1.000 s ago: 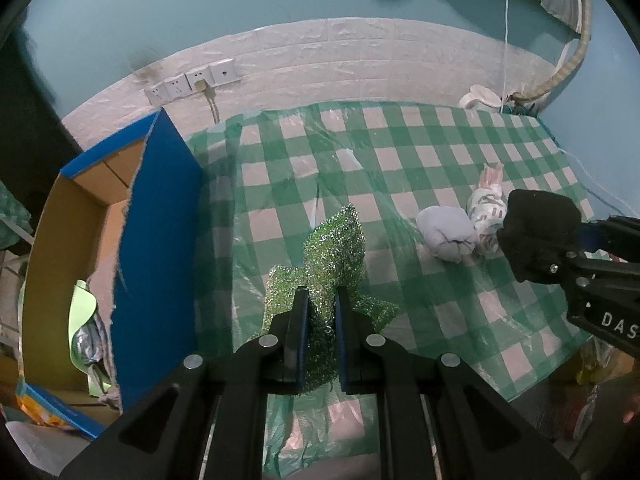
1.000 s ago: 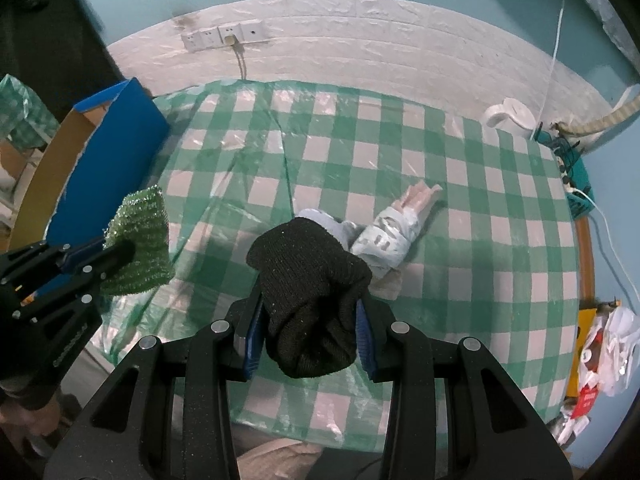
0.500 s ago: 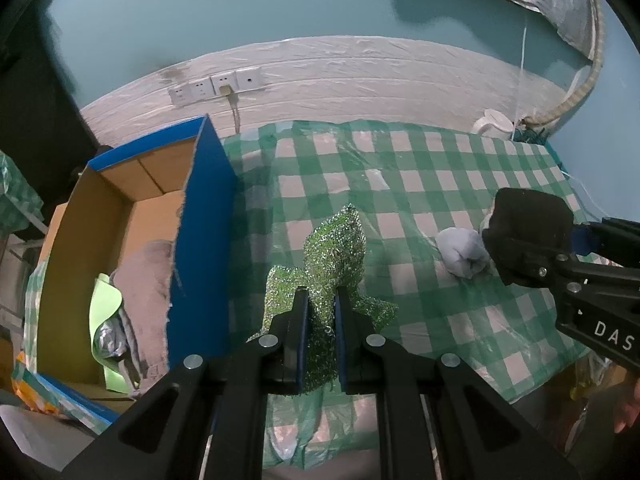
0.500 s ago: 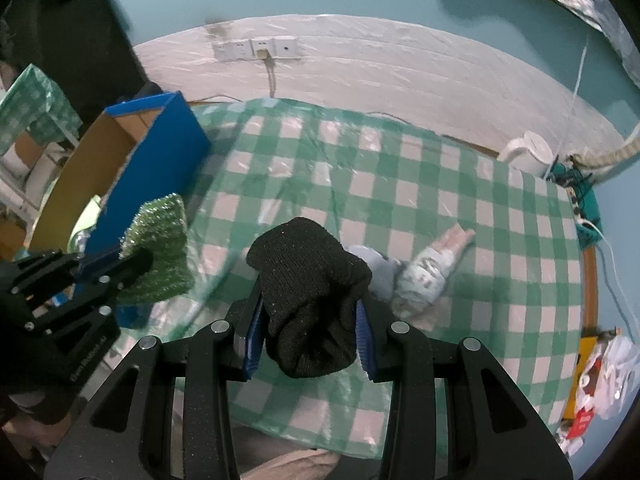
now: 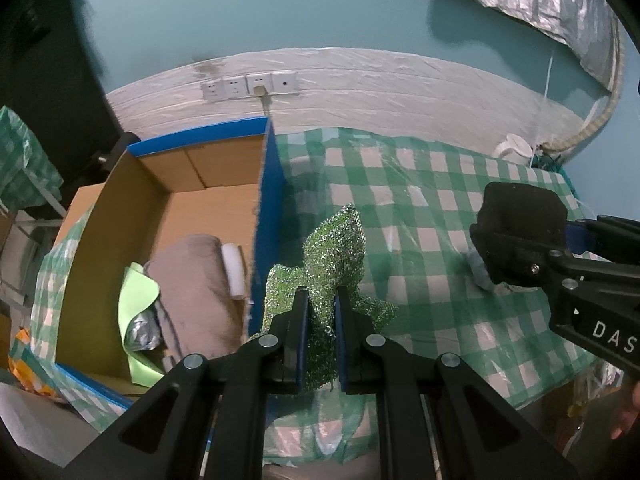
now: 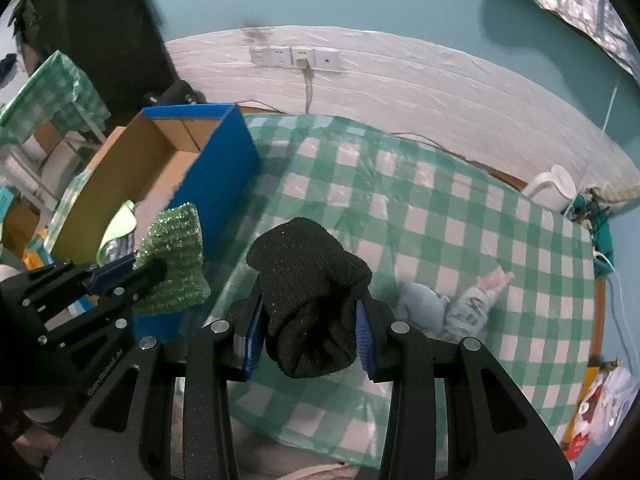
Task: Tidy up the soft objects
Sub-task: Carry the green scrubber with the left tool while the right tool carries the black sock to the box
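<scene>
- A cardboard box with blue outer walls and plain brown inside sits at the left end of the bench. Inside it lie a soft grey-brown cloth, a lime green sheet and a small white roll.
- The left hand-held gripper is clenched on a green sparkly cloth, a coarse, glittering scrap with ragged edges. The cloth stands up from between the narrow jaws, just beside the box's blue wall and off the bench.
- The bench is covered by a green-and-white checked cloth under glossy, wrinkled clear plastic.
- The right hand-held gripper grasps a black knitted item, thick and bunched into a rounded lump. It bulges above and below the blue pads, held over the near part of the bench.
- To the right of it, lying on the bench, are a pale blue-grey soft bundle and, touching it, a small patterned garment with a pink end.
- A white kettle stands at the bench's far right corner.
</scene>
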Tool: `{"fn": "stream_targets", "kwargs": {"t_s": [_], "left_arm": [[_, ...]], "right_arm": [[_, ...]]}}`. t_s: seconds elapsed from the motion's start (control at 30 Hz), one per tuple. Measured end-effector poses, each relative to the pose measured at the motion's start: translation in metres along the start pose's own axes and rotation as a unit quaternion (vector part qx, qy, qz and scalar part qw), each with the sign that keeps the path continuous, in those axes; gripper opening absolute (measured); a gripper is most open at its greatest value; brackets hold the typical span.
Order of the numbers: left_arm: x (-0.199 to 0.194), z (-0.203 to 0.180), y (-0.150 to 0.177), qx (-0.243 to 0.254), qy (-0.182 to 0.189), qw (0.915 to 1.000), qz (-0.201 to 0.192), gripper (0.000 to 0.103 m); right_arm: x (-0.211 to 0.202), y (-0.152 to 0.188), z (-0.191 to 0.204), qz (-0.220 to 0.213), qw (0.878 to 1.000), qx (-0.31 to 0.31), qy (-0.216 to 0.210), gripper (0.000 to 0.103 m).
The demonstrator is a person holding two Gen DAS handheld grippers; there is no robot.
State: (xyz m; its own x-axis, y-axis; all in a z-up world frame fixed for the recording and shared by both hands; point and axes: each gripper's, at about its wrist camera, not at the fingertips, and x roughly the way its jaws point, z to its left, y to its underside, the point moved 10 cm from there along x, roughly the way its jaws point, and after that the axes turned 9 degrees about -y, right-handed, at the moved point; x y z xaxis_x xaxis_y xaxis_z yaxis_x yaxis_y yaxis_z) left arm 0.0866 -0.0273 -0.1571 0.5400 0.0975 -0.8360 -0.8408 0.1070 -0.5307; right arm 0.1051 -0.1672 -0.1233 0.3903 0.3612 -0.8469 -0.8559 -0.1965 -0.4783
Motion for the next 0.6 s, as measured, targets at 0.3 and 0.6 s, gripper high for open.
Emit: {"fn": "stream_targets", "kwargs": {"t_s": [0.3, 0.6], "left_arm": [[-0.002, 0.032, -0.002, -0.028, -0.006, 0.9996, -0.004, 0.011], [0.0, 0.064, -0.003, -0.054, -0.012, 0.9985, -0.005, 0.012]], "right_arm": [[0.014, -0.013, 0.034, 0.007, 1.0, -0.025, -0.011, 0.038], [0.029, -0.027, 0.067, 0.013, 0.998, -0.05, -0.024, 0.038]]}}
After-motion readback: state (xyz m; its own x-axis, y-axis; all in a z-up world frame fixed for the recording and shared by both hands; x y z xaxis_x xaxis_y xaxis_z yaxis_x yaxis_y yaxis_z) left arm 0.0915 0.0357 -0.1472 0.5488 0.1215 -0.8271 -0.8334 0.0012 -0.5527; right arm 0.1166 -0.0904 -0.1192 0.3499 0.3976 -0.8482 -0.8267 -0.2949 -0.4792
